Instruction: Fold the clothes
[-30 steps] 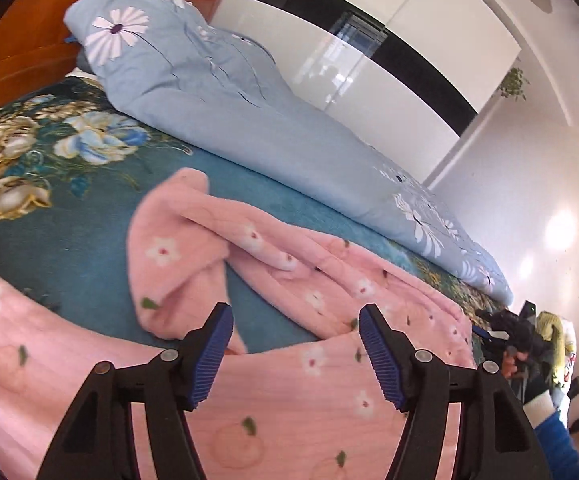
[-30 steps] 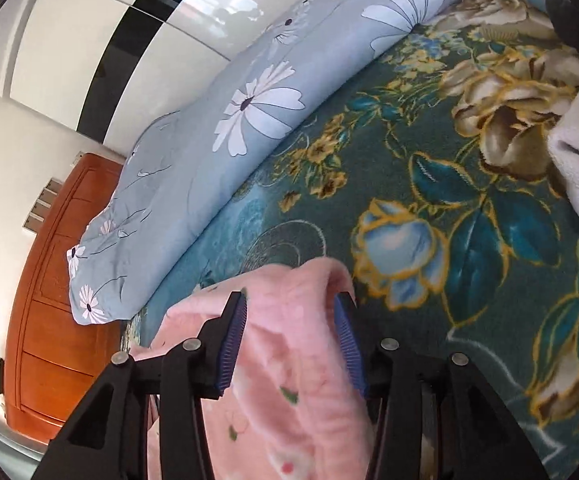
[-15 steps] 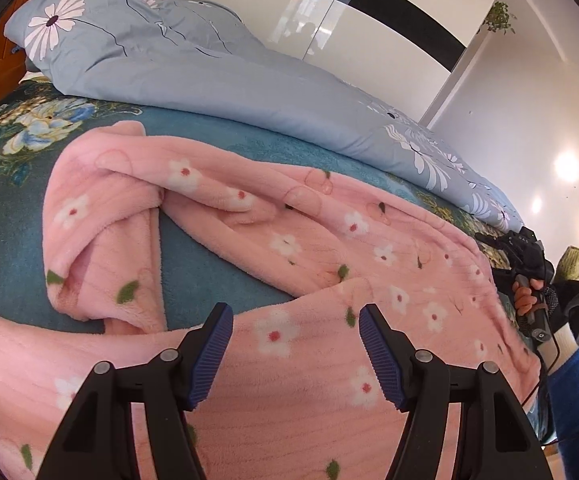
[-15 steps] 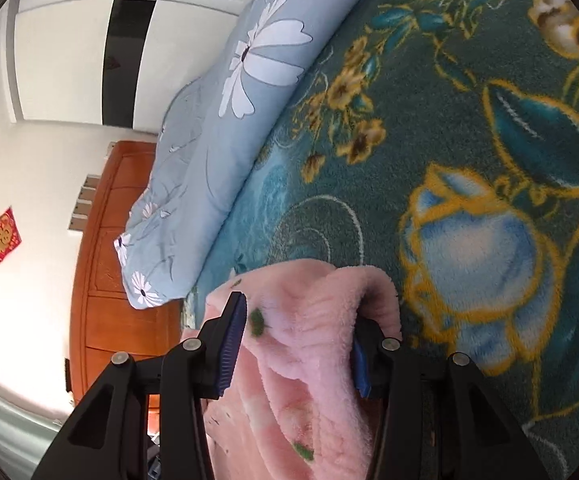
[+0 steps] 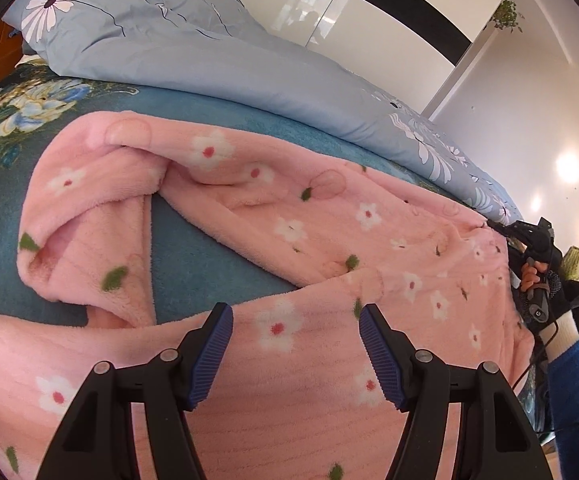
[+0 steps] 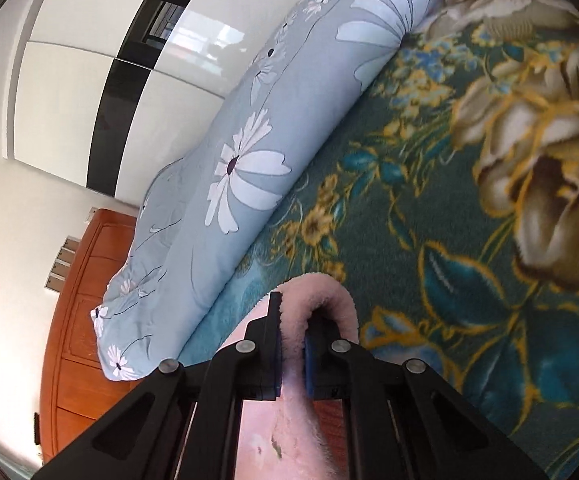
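Observation:
A pink fleece garment [image 5: 249, 208] printed with white flowers lies spread on the bed, with one sleeve folded over at the left. My left gripper [image 5: 295, 312] stands open just above its near part, and nothing is pinched between the blue pads. At the garment's far right corner my right gripper [image 5: 497, 228] is held by a hand in a white glove. In the right wrist view the right gripper [image 6: 292, 320] is shut on a thick fold of the pink fleece garment [image 6: 325, 292], which bulges over the fingertips.
A teal floral bedspread [image 5: 209, 256] covers the bed. A rolled blue-grey duvet [image 5: 209, 52] with white daisies lies along the far side. Behind it stands a white and black wardrobe [image 5: 369, 8]. A wooden headboard [image 6: 77, 320] is at the left. A blue sleeve [image 5: 577, 392] reaches in at the right.
My right gripper's jaws closed from around the pink fold to pinching it tight. My left gripper sank closer over the garment and stayed open.

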`<state>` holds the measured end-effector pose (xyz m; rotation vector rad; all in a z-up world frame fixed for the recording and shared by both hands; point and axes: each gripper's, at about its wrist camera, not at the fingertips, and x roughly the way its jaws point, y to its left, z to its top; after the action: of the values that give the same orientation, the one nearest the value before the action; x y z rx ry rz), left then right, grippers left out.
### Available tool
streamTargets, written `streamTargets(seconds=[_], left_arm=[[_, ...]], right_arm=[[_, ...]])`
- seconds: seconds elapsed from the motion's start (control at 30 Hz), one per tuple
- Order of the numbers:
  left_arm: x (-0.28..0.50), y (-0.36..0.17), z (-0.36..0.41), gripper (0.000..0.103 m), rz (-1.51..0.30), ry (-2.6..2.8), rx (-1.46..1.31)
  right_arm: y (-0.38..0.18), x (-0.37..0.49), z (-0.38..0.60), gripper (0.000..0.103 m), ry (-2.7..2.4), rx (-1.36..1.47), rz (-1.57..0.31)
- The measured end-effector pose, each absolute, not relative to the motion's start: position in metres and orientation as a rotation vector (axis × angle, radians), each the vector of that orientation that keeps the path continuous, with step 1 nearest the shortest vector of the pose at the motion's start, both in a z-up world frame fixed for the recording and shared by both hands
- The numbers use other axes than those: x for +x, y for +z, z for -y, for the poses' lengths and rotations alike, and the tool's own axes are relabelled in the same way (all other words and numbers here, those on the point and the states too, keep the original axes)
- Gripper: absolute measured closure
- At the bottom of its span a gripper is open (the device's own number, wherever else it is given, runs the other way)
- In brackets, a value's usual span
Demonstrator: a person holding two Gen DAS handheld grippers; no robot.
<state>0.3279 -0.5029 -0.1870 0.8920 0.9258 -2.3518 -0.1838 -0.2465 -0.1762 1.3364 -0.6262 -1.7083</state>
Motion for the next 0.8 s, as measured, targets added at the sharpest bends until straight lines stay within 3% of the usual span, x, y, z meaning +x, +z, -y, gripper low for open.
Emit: streamTargets(seconds=[0.3,0.37,0.4,0.5,0.8], left_arm=[[0.360,-0.163,0.510,0.034,-0.899,-2.324,0.816],[0.379,-0.156,0.518,0.034,-0.907,-2.285,0.765],[0.390,-0.155,0.524,0.033,-0.918,-2.256,0.742],[0.421,-0.157,0.545,0.030,-0.967,-2.163,0.697],[0.438,-0.211,0.617,0.031,-1.094,-1.993,0.826]], right_arm=[[-0.167,-0.163,0.266,0.089,-1.808,1.372,0.401],[-0.151,-0.150,0.268,0.069,-1.842,1.332,0.323],[-0.142,-0.142,0.269,0.054,-1.858,1.307,0.285],[-0.116,-0.112,0.266,0.041,-1.929,1.214,0.173],[-0.074,-0.017,0.254,0.041,-1.926,1.015,0.003]])
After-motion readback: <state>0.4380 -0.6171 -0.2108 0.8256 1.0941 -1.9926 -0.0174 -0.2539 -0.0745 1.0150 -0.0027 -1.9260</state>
